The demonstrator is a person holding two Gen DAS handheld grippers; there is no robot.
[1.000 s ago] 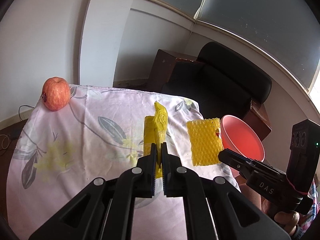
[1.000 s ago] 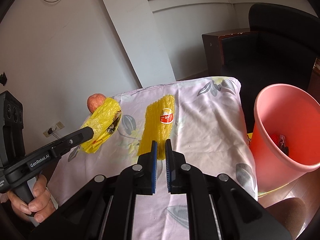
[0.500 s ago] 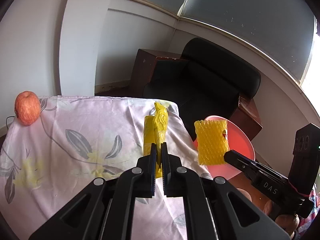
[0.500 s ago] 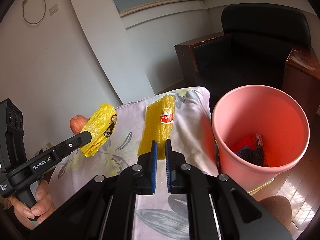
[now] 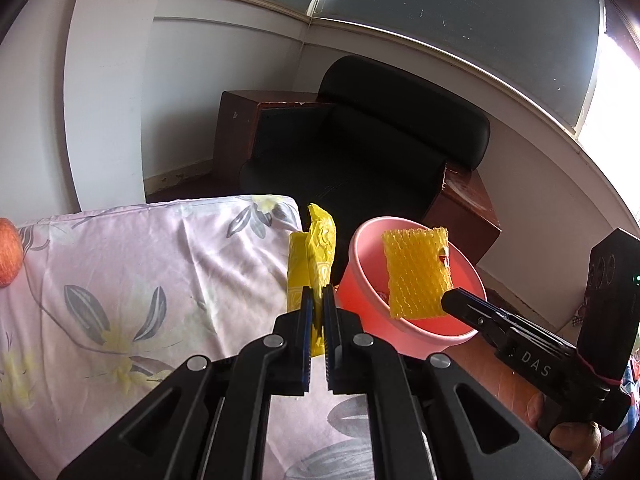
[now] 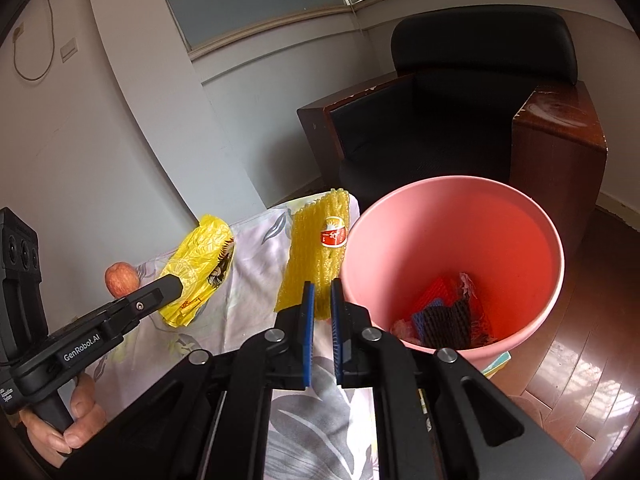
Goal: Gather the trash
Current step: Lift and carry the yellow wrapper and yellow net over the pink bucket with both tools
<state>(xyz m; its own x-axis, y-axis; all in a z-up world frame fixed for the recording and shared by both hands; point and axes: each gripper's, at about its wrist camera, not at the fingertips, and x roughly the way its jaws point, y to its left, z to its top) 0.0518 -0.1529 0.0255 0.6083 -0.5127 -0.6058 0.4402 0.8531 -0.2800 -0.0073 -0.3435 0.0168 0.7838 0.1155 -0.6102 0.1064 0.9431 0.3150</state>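
My left gripper (image 5: 317, 300) is shut on a crumpled yellow plastic bag (image 5: 314, 256), held up over the right edge of the cloth-covered table (image 5: 120, 280). In the right wrist view the same bag (image 6: 200, 264) hangs from the left gripper (image 6: 174, 282). My right gripper (image 6: 321, 294) is shut on a yellow foam fruit net (image 6: 316, 252) with a red sticker. In the left wrist view this net (image 5: 416, 272) hangs over the pink bin (image 5: 400, 328) from the right gripper (image 5: 448, 300). The pink bin (image 6: 520, 216) holds several scraps of trash at its bottom.
A red apple (image 6: 120, 278) lies at the table's far left corner (image 5: 8, 252). A black armchair (image 6: 460, 112) with wooden sides stands behind the bin. A person's hand (image 6: 60, 424) grips the left handle. The floor is dark wood (image 6: 580, 360).
Both grippers have carried their yellow pieces to the right, from over the table toward the pink bin. The net now hangs over the bin's mouth; the apple has slid toward the left edge of view.
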